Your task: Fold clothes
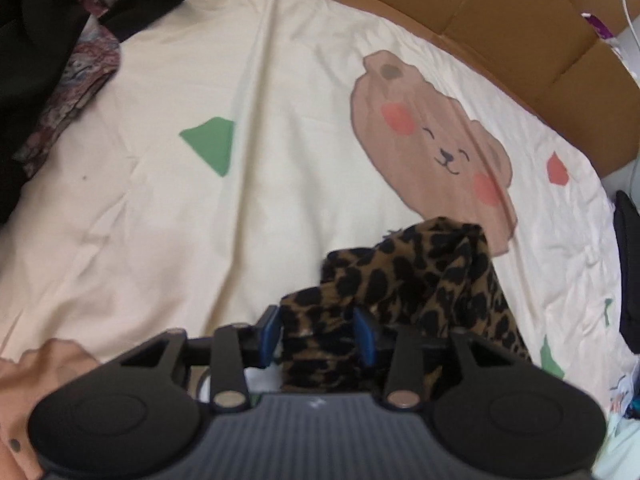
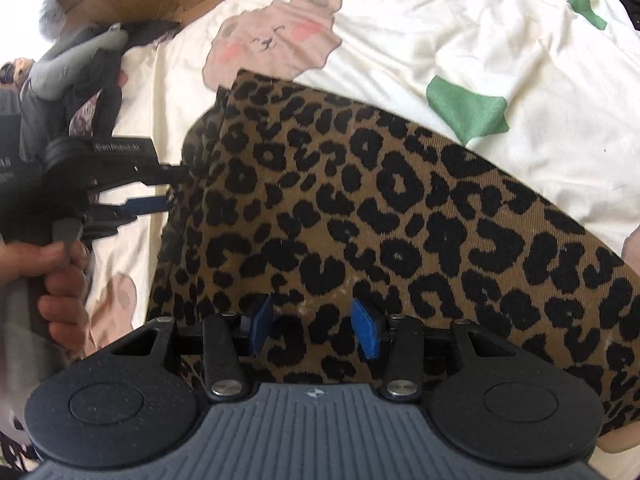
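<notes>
One leopard-print garment point(image 2: 360, 220), one cream bear-print bedsheet point(image 1: 280, 100), two grippers point(image 1: 320, 330) point(image 2: 314, 330), one cardboard box point(image 1: 520, 32), upper right of the left view.

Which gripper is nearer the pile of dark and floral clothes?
Left. The left gripper sits at the leopard-print garment's end towards that pile; the right gripper sits further along the garment, away from it.

The leopard-print garment point(image 2: 400, 208) is tan-brown with black spots. The bedsheet point(image 1: 256, 200) beneath it is cream, printed with a light-brown bear face point(image 1: 432, 140) with pink-red cheeks, plus green point(image 1: 210, 144) and red point(image 1: 557, 168) patches. Both grippers are black with blue finger pads point(image 2: 364, 334), the cardboard box point(image 1: 500, 20) is brown, and a maroon floral cloth point(image 1: 80, 80) lies beside black clothing point(image 1: 32, 60).
</notes>
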